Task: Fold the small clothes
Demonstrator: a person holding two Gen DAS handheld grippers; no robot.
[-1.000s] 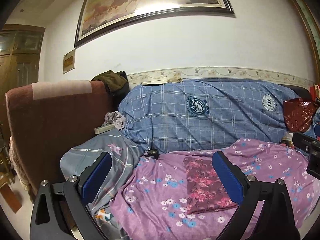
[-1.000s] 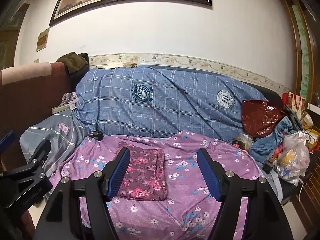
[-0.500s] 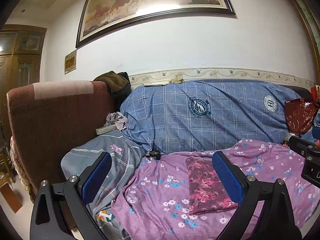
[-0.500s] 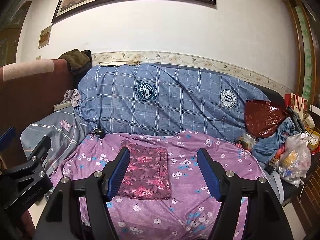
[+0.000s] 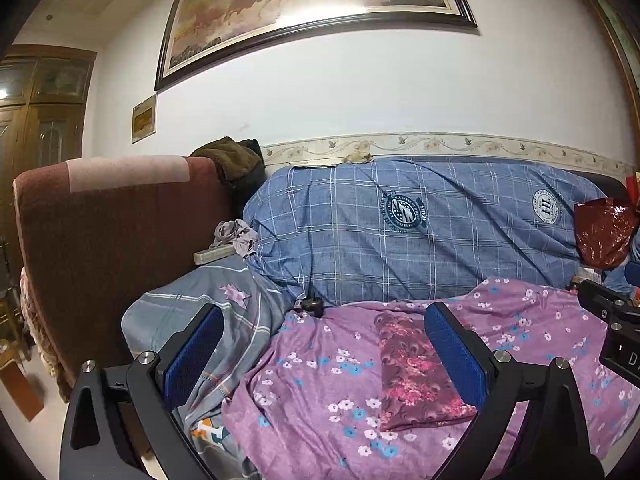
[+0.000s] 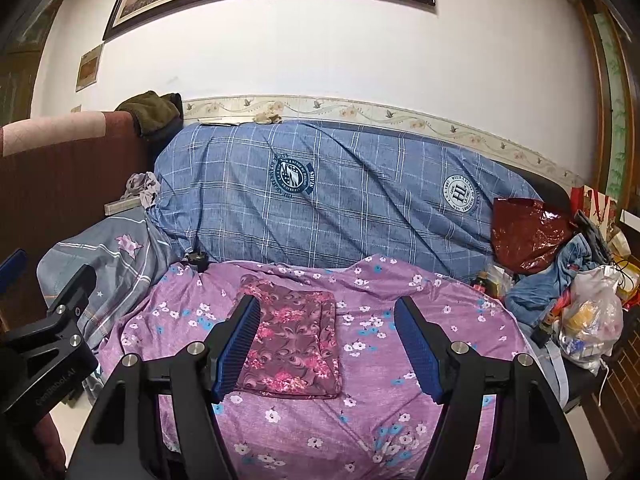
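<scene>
Both grippers hung with jaws apart over a folded garment on the purple sheet.

Nearest, the right gripper (image 6: 326,344) stood with its blue pads wide and nothing between them, held above the sheet; the left gripper (image 5: 320,350) was likewise spread and empty. Just beyond them the folded garment (image 6: 296,344), maroon with pink flowers, lay flat as a neat rectangle on the purple flowered sheet (image 6: 420,320), touching neither gripper. Left of the sheet lay a grey quilt (image 5: 208,300). Behind rose a blue checked cover (image 6: 360,196), with a red plastic bag (image 6: 528,232) at its right end. Farthest, a framed painting (image 5: 312,12) hung on the white wall.
</scene>
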